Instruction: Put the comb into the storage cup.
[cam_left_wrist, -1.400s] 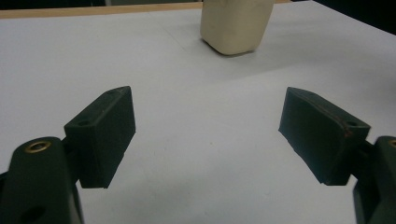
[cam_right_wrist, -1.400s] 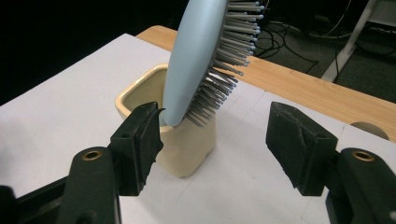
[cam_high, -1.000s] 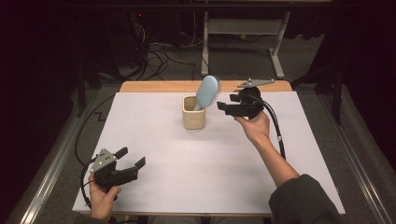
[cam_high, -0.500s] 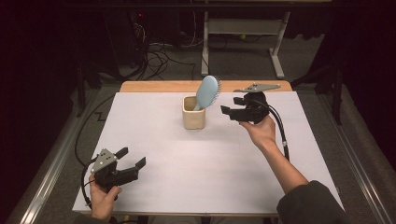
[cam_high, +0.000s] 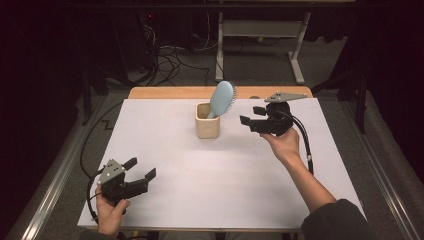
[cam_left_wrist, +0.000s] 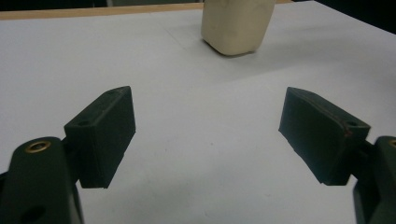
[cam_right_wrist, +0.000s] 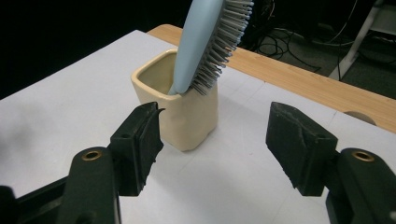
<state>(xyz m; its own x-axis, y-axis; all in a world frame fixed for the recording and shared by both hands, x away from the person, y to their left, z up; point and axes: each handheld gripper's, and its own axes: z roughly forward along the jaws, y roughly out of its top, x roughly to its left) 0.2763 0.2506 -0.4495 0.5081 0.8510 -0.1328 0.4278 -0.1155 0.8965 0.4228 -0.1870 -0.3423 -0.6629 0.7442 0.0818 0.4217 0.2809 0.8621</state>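
White sheet (cam_high: 210, 160) covers the wooden table (cam_high: 165, 92), w/ only a wood strip bare at the far edge; behind it, on the grey floor (cam_high: 260, 65), tangled black cables (cam_high: 165, 55) & a white metal frame (cam_high: 260, 30).

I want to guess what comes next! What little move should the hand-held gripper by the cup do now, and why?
Probably ease the right hand-held gripper back a little more: its jaws are open and empty, and the hairbrush already stands in the cup.

Black grippers (cam_high: 256, 116) with grey plates, brass screws, dark sleeve (cam_high: 336, 222).
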